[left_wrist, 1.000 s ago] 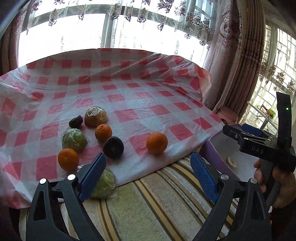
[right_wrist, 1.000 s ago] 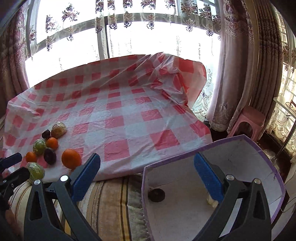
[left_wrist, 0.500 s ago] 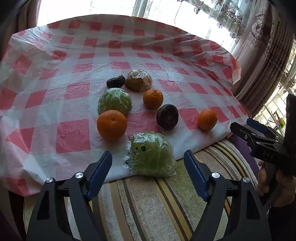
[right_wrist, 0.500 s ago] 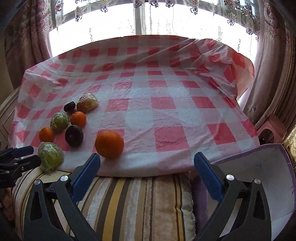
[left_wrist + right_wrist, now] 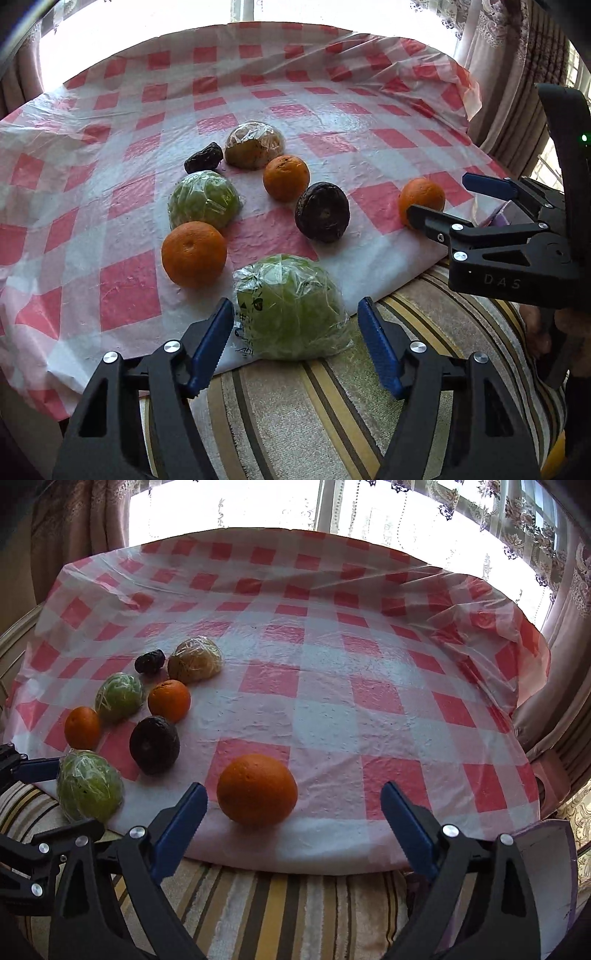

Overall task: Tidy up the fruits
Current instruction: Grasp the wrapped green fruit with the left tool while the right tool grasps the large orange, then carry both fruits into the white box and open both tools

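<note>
Several fruits lie on a red-and-white checked cloth (image 5: 332, 110). My left gripper (image 5: 295, 343) is open, its blue pads on either side of a plastic-wrapped green fruit (image 5: 291, 310) at the cloth's front edge, not touching it. My right gripper (image 5: 293, 823) is open, just in front of a lone orange (image 5: 256, 788). In the left wrist view the right gripper (image 5: 443, 199) stands around that orange (image 5: 421, 199). Farther back lie two oranges (image 5: 194, 253) (image 5: 286, 177), a wrapped green fruit (image 5: 203, 199), two dark fruits (image 5: 321, 212) (image 5: 203, 162) and a wrapped brownish fruit (image 5: 255, 146).
A striped towel (image 5: 280, 912) covers the front edge under both grippers. A purple-rimmed white box (image 5: 546, 878) sits low at the right. Curtains (image 5: 569, 646) and a bright window stand behind and to the right of the table.
Both grippers have swung left from the box towards the fruits and moved closer. The left one now brackets the wrapped green fruit, the right one faces the lone orange.
</note>
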`<state>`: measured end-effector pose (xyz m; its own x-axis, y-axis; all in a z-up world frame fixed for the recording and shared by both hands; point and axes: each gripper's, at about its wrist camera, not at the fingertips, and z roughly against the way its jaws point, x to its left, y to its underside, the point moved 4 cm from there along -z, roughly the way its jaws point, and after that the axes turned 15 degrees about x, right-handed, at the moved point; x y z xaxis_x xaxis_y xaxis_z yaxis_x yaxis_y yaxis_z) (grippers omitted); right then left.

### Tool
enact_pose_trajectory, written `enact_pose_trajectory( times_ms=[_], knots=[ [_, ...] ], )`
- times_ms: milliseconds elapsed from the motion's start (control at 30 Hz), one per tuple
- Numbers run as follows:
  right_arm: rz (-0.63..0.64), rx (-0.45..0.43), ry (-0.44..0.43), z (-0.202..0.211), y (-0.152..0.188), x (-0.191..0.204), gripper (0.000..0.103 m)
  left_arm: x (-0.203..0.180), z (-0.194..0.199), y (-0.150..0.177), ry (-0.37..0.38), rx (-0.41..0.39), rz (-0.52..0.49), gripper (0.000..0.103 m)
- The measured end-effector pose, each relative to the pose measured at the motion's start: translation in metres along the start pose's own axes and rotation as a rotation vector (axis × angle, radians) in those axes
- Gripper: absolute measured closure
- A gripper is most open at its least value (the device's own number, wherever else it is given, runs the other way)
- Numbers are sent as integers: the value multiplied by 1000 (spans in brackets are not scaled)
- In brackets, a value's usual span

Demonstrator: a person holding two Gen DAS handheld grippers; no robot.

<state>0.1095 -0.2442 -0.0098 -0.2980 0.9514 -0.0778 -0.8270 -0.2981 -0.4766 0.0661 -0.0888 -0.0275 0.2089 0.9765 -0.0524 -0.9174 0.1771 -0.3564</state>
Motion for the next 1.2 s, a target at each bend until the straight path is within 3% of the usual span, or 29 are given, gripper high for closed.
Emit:
enact_pose_trajectory(
  times_ms=[100,133,300,767,1200],
  knots=[
    [7,20,-20,-7,-1,2,22,0,0,1,-16,-4,1,41],
    [8,27,-30,-9,-1,2,30,0,-1,1,-22,-5,1,46],
    [35,27,-67,-9,0,9,56,3,1,2,-5,-16,12,48],
    [-56,-19,-130,8,10,-12,58,2,13,2,16,-54,24,48],
    [-130,-52,-127,35,29,-47,58,-21,31,-10,-15,-95,-45,48]
  ],
)
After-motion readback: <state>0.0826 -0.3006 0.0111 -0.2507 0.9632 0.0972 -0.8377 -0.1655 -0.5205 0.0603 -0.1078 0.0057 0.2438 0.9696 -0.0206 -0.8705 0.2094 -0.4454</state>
